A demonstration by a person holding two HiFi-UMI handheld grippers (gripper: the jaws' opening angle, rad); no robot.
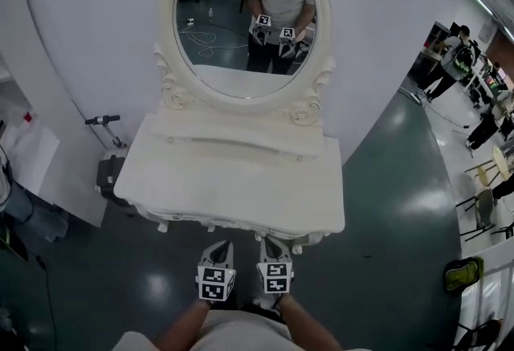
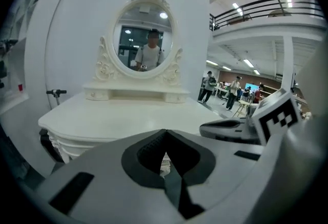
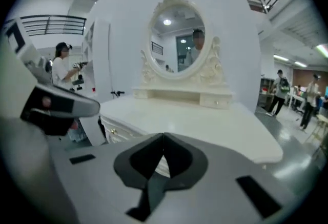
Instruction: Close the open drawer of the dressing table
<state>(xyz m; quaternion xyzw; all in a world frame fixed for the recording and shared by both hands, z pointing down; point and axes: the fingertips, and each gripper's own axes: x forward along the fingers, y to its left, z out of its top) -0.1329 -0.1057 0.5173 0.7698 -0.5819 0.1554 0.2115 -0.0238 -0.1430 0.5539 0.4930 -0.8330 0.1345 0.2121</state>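
Observation:
The white dressing table [image 1: 233, 173] with its oval mirror [image 1: 245, 16] stands right ahead of me. Its carved front [image 1: 233, 222] lies just under the top's edge, and I see no drawer sticking out of it. In the right gripper view, drawer fronts with small knobs [image 3: 119, 133] sit flush below the tabletop [image 3: 205, 125]. My left gripper [image 1: 218, 246] and right gripper [image 1: 271, 242] hang side by side just short of the front edge, apart from it. Both are shut with nothing between the fingers, as the left gripper [image 2: 165, 133] and right gripper [image 3: 164, 137] views show.
A black scooter-like cart [image 1: 108, 173] stands at the table's left against the white wall panel. People [image 1: 454, 60], chairs [image 1: 486, 181] and a green bag [image 1: 464, 273] are off to the right on the dark green floor [image 1: 385, 205].

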